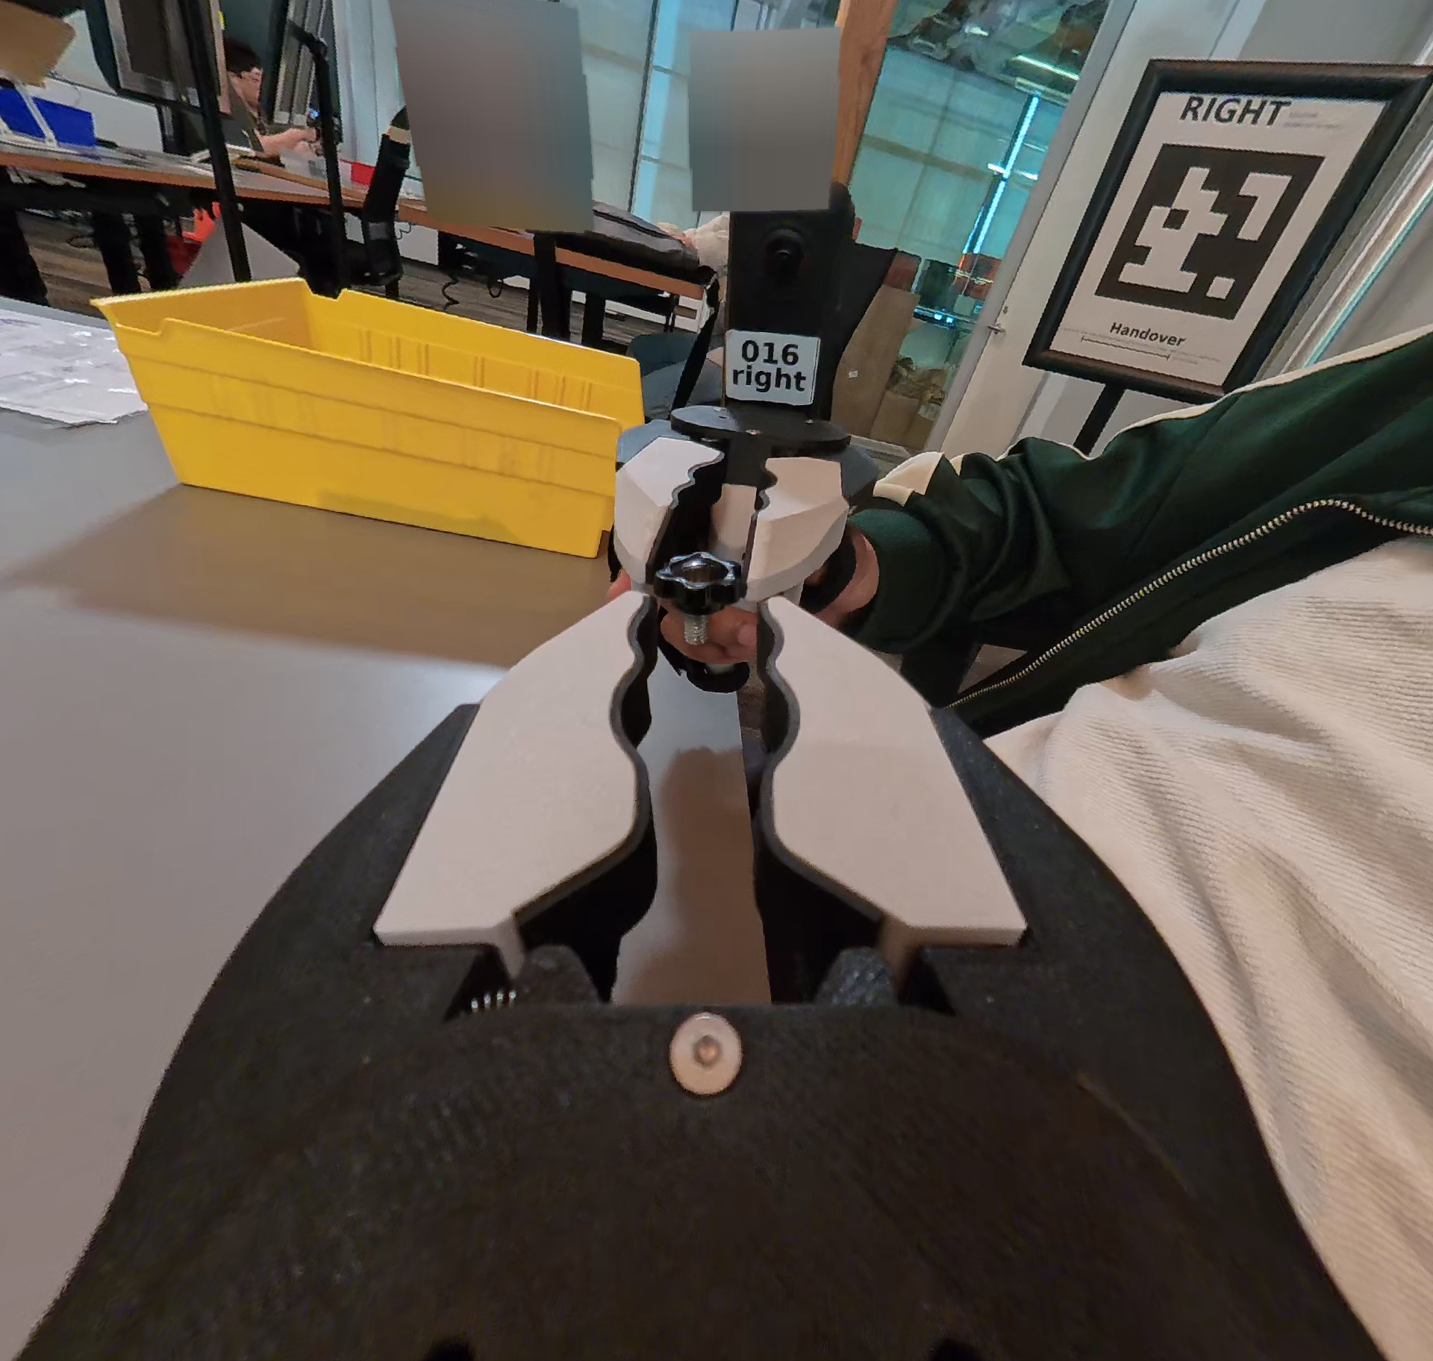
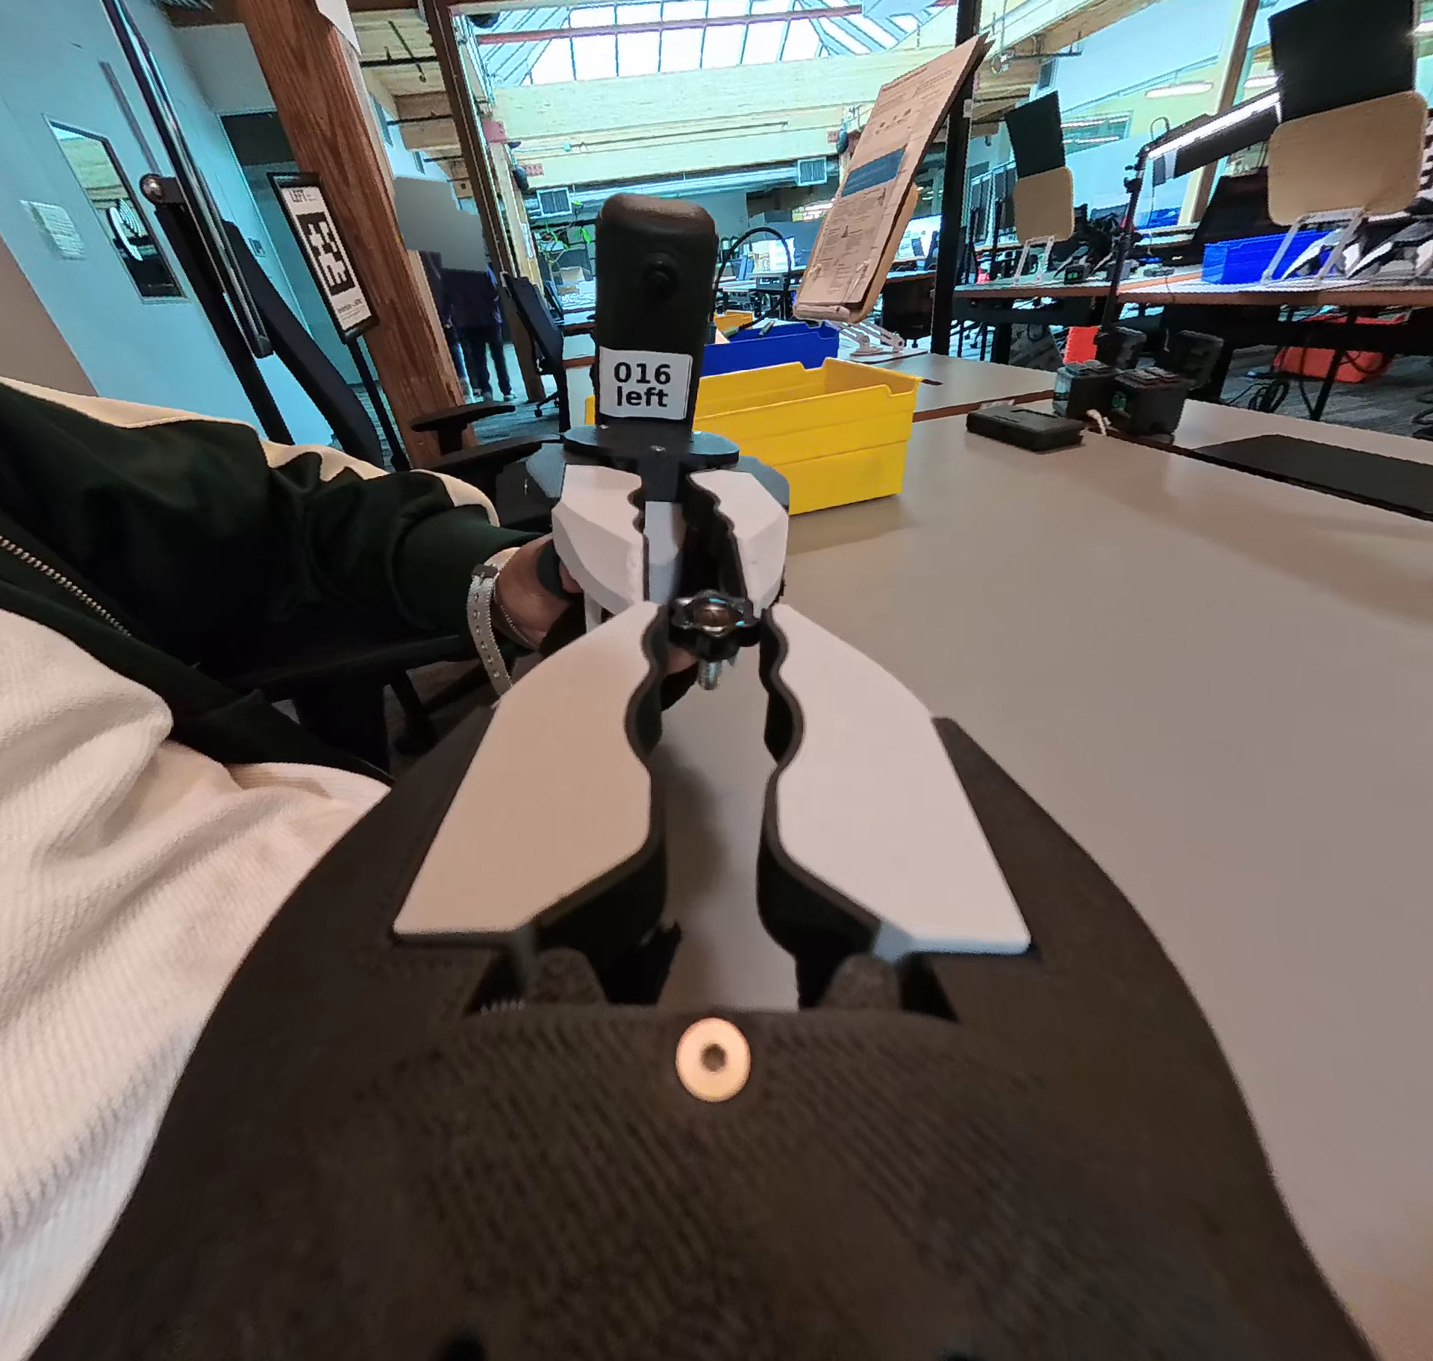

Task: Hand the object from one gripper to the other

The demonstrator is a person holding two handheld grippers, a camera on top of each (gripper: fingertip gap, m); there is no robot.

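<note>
The object is a small black star knob [image 1: 696, 576] with a silver threaded bolt pointing down, held in the air above the grey table [image 1: 233, 703]. My left gripper [image 1: 704, 604] and my right gripper [image 2: 709, 614] face each other tip to tip. The knob [image 2: 712, 617] sits between both pairs of fingertips. Both pairs of jaws are narrowed to about the knob's width and appear shut on it. In the left wrist view the right gripper [image 1: 725, 541] is just beyond the knob. In the right wrist view the left gripper [image 2: 682, 541] is just beyond it.
A yellow bin [image 1: 372, 401] stands on the table behind the grippers and also shows in the right wrist view [image 2: 814, 432], with a blue bin [image 2: 775, 343] behind it. A framed marker sign [image 1: 1210, 223] stands at the right. Black devices [image 2: 1117, 393] lie on the far table. Left and right tips are no more than a few centimetres apart.
</note>
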